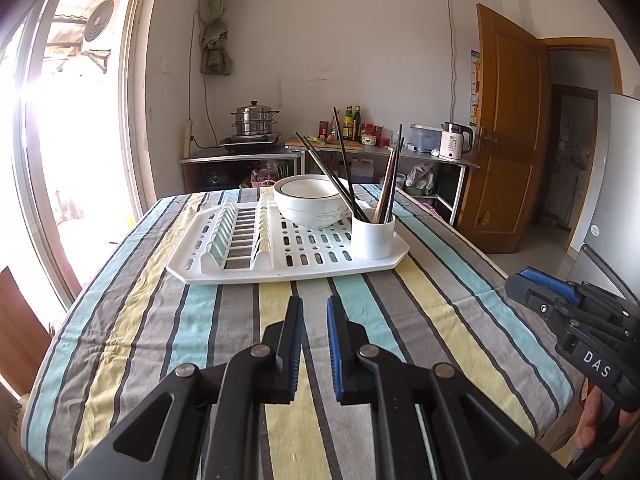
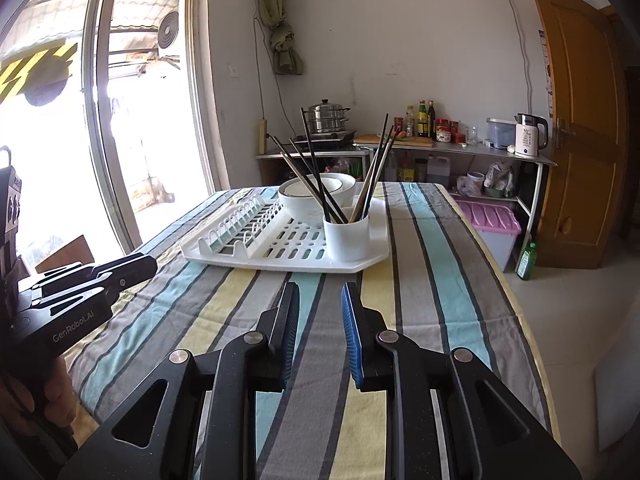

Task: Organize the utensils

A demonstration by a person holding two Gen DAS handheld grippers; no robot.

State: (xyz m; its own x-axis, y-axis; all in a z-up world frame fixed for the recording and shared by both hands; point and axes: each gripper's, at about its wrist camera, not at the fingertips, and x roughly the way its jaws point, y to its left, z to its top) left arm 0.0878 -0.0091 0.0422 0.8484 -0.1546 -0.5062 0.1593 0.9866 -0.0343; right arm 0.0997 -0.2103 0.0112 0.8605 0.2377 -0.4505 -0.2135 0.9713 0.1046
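A white dish rack point(image 1: 224, 272) point(image 2: 280, 262) lies on the striped tablecloth. At its right front corner stands a white utensil cup point(image 1: 373, 236) point(image 2: 346, 236) holding several dark chopsticks point(image 1: 344, 168) point(image 2: 316, 176) that lean outward. A white bowl point(image 1: 308, 204) point(image 2: 304, 196) sits in the rack behind the cup. My left gripper point(image 1: 314, 308) is open and empty, above the cloth in front of the rack. My right gripper point(image 2: 320, 292) is open and empty, in front of the cup. Each gripper shows in the other's view: the right one in the left wrist view point(image 1: 520, 280), the left one in the right wrist view point(image 2: 148, 266).
The striped table point(image 1: 440, 292) point(image 2: 440, 260) ends at the right with floor beyond. A counter point(image 1: 440, 158) with a steamer pot, bottles and kettle stands at the back wall. A pink-lidded bin point(image 2: 490, 220) and green bottle point(image 2: 527, 256) are on the floor. A glass door is at left.
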